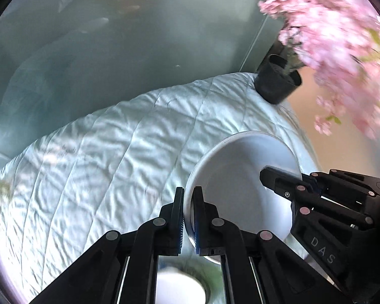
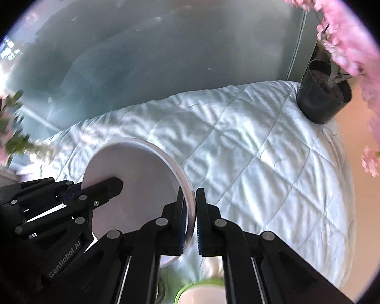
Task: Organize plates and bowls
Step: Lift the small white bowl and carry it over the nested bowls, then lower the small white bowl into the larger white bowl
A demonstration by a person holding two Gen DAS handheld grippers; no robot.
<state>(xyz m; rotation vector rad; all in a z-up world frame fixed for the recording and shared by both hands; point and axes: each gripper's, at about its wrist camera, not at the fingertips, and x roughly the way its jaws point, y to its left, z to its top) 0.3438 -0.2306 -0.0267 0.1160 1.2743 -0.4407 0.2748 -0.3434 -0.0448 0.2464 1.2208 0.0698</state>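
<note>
From the left wrist, the left gripper (image 1: 188, 215) is clenching the white plate's (image 1: 235, 177) rim, carrying it above the quilted cloth (image 1: 101, 152). From the right wrist, the right gripper (image 2: 195, 217) is pinching its opposite rim; a green-rimmed bowl (image 2: 200, 293), blurred, is probably waiting below, so lowering needs both hands level.

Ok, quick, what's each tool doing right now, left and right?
Left tool: closed on the rim of the round white plate.
Right tool: closed on the same plate's opposite rim.

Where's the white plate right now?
The white plate is held up over the quilted cloth, its rim pinched by the left gripper and right gripper on opposite sides.
</note>
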